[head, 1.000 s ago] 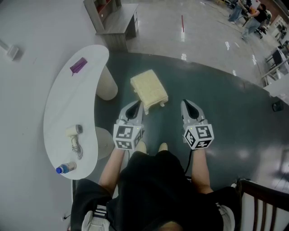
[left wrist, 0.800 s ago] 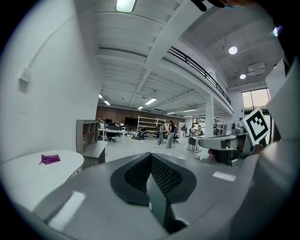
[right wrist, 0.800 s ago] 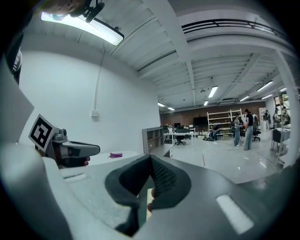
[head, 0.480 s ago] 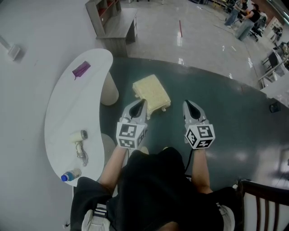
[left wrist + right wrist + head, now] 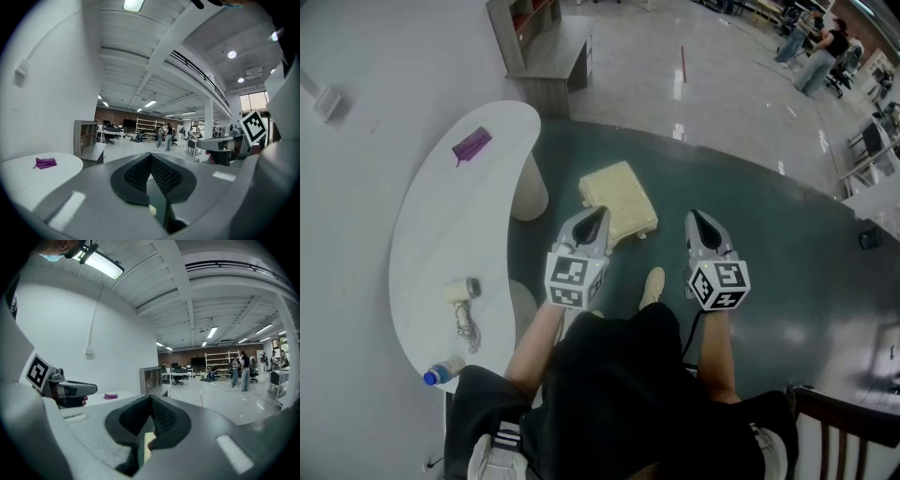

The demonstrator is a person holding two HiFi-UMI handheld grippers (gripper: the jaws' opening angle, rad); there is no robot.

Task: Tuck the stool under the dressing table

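On the floor just beside the bench [image 5: 441, 234], out from under its top, the stool [image 5: 619, 197] is being faced by the left tongs [image 5: 596, 217] and right tongs [image 5: 698, 221], both closed on nothing, so the tucking is being judged as not yet begun.

Left claw [image 5: 600, 213], right claw [image 5: 695, 216]: both closed.

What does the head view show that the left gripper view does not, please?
Only the head view shows the whole stool on the floor, the hair dryer and bottle, and the person's shoe. Only the left gripper view shows the ceiling lamp and the upper railing. Both show the white table, the purple cloth on it, the grey shelf unit and the shut left claw.
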